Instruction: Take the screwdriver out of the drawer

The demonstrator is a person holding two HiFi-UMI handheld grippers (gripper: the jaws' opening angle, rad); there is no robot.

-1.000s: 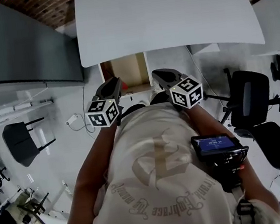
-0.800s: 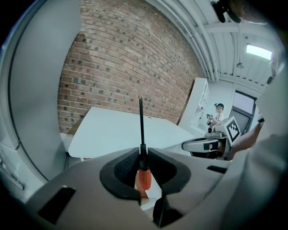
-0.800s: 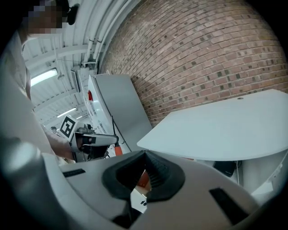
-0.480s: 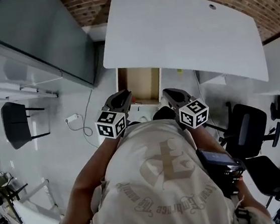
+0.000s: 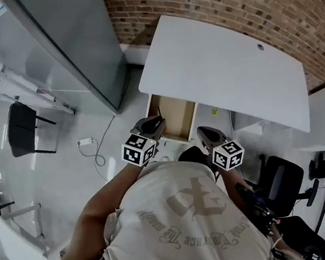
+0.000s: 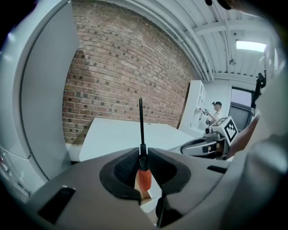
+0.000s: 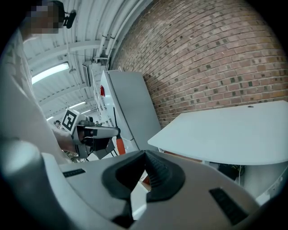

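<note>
Left tongs (image 6: 143, 155) grip the screwdriver (image 6: 143, 178) by its orange handle, shaft upright at frame centre, handle's lower end hidden; right tongs (image 7: 144, 155) closed on nothing; in the head view, the open drawer (image 5: 175, 114) mid-frame lies partly under the bench (image 5: 218, 60), its contents unclear.

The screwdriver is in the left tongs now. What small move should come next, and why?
The left tongs grip the orange-handled screwdriver, shaft upright, already out of the open drawer; so probably carry it over the white desk and lower it there.
</note>
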